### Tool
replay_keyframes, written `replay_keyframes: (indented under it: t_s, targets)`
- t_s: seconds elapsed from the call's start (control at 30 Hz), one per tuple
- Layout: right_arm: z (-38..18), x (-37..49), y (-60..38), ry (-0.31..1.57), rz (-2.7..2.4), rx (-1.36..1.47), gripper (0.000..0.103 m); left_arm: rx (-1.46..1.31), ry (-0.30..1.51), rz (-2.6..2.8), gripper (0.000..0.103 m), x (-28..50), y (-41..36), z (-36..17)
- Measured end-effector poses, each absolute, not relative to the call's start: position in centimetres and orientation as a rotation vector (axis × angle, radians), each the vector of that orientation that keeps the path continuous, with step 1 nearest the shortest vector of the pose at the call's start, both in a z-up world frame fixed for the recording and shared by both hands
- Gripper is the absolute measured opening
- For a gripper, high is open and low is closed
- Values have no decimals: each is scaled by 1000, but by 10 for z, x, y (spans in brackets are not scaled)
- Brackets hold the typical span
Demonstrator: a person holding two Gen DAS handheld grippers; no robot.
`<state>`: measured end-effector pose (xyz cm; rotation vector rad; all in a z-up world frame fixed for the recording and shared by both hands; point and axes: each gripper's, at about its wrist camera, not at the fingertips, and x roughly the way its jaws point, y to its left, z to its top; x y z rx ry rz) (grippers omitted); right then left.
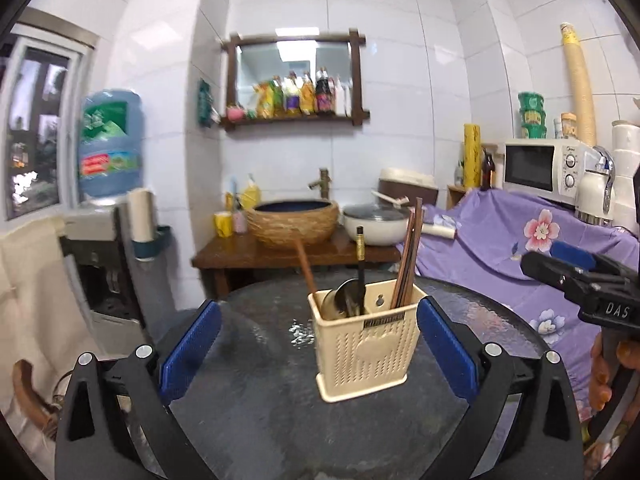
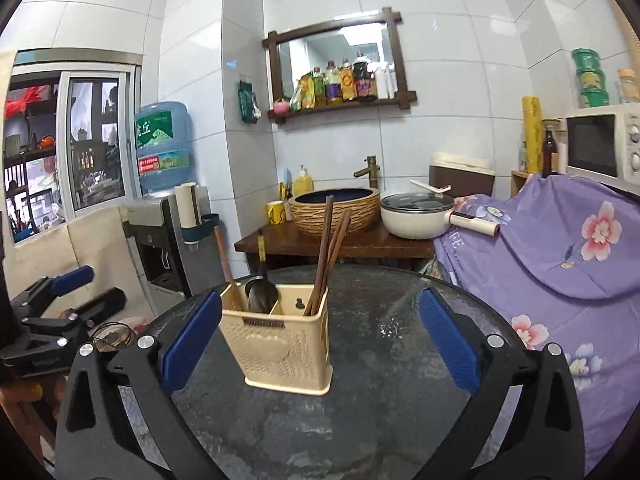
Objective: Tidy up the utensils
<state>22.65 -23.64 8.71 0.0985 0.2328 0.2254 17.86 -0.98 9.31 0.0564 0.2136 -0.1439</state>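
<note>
Peeking into the left view (image 1: pixel 600 376), a hand grips the right gripper.

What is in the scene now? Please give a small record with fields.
surface: round dark glass table
holder: cream utensil holder, upright, two compartments
left compartment: wooden-handled utensil, black-handled spoon
right compartment: chopsticks
left hand-held gripper: open, empty
right hand-held gripper: open, empty
</note>
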Motion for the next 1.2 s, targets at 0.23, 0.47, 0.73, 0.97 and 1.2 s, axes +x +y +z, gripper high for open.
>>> replay_keyframes:
  t_s: [0.23, 0.47, 0.73, 0.97, 1.2]
  targets:
    - [43, 142, -224, 156, 189, 77, 97, 47, 143, -103, 96, 103, -6, 52]
    - [11, 79, -202, 121, 192, 3, 97, -56, 166, -101, 96, 58, 9, 17]
    - [-5, 43, -199, 106, 187, -4, 97, -60, 171, -83, 96, 28, 12, -3]
    - [-21, 27, -200, 123, 170, 8, 97, -60, 164, -54, 96, 18, 19, -9]
    - [-26, 26, -204, 140, 167, 25, 97, -43, 154, -62, 96, 12, 16, -10]
